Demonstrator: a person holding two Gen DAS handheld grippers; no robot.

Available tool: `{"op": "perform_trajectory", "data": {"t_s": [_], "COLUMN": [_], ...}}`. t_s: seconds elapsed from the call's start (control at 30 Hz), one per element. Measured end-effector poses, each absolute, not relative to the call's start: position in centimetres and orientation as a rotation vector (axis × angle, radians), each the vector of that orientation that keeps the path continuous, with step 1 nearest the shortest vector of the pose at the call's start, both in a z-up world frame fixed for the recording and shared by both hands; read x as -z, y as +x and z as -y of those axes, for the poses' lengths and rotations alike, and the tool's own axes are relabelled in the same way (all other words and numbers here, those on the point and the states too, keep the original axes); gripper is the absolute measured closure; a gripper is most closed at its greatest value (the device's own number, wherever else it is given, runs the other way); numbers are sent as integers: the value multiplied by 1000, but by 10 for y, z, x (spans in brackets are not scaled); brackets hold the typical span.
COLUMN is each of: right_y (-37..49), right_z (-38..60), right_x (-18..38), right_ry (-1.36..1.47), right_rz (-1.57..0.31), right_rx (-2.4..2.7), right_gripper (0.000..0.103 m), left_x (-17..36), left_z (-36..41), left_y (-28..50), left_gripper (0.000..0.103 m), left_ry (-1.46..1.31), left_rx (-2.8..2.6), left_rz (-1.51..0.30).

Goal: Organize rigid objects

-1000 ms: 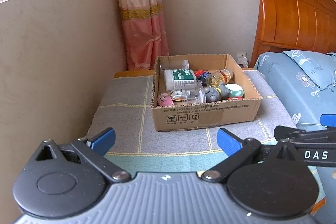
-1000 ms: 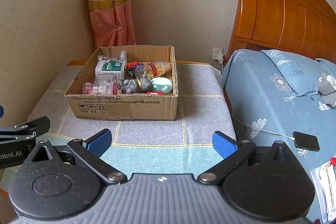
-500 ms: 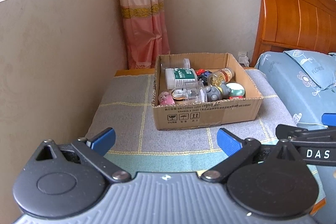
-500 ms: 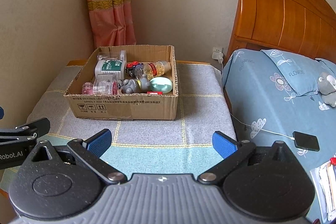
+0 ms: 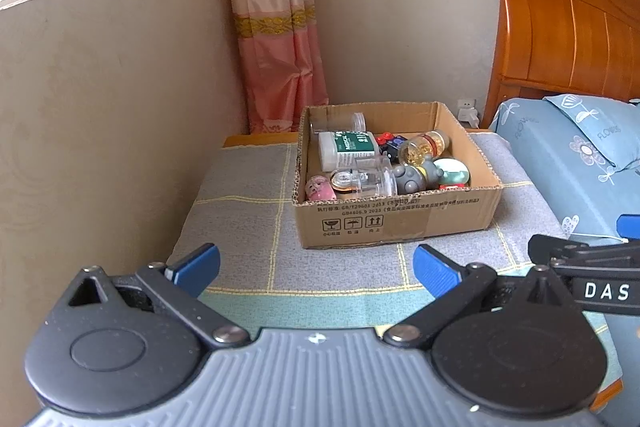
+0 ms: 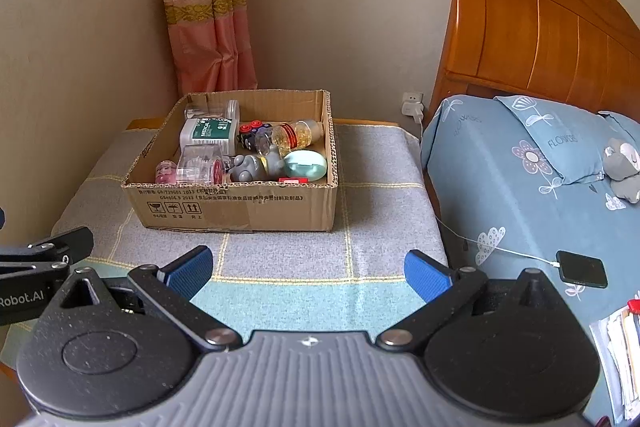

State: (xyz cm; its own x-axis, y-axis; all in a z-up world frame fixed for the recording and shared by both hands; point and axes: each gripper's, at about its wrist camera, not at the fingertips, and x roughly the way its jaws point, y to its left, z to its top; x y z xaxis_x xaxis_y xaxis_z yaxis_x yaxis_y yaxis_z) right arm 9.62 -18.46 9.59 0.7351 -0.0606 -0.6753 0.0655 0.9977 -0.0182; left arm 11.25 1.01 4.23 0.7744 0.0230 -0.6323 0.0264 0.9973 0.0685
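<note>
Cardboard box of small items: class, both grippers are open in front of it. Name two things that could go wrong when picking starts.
1. Items in the cardboard box lie piled and touching; pulling the clear jar may drag the grey toy beside it.
2. The round capsule bottle lies on its side and could slip from the right gripper.

Brown cardboard box; grey cloth with yellow grid lines; blue floral bedsheet; pink curtain, gold band.
</note>
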Motion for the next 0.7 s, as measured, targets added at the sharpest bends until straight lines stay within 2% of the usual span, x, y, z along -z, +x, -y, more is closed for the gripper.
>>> {"op": "perform_trajectory", "data": {"t_s": [0.7], "right_y": [95], "right_z": [182], "right_x": [-95], "right_ry": [2], "right_rz": [-743], "right_rx": [70], "right_gripper": [0], "left_x": [-42], "left_z": [-9], "left_y": [112], "left_gripper": [1], "left_ry": [84], "left_rx": [-16], "left_rz": [-678]}}
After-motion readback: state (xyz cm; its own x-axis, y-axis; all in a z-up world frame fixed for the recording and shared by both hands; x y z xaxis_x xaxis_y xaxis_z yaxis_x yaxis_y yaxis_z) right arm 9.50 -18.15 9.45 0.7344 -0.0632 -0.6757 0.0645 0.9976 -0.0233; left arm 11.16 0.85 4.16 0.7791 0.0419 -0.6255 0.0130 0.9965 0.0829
